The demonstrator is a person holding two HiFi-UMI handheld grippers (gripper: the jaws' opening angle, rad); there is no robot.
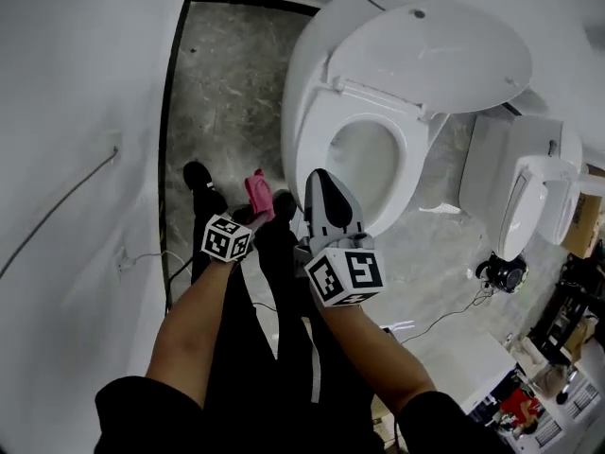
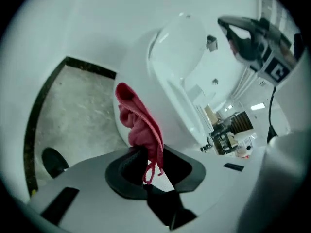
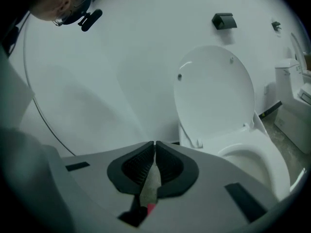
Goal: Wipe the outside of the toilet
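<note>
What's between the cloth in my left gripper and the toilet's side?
Nothing. The left gripper view shows the pink cloth, clamped in the left gripper, right before the toilet, its white side, no object between. Contact is unclear.

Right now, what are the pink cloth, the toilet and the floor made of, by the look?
Pink cloth: soft fabric, it folds limply, loose threads at its edge. Toilet: probably glazed ceramic, smooth glossy white; lid may be plastic. Floor: grey veined stone or stone-look tile, fairly matte.
</note>
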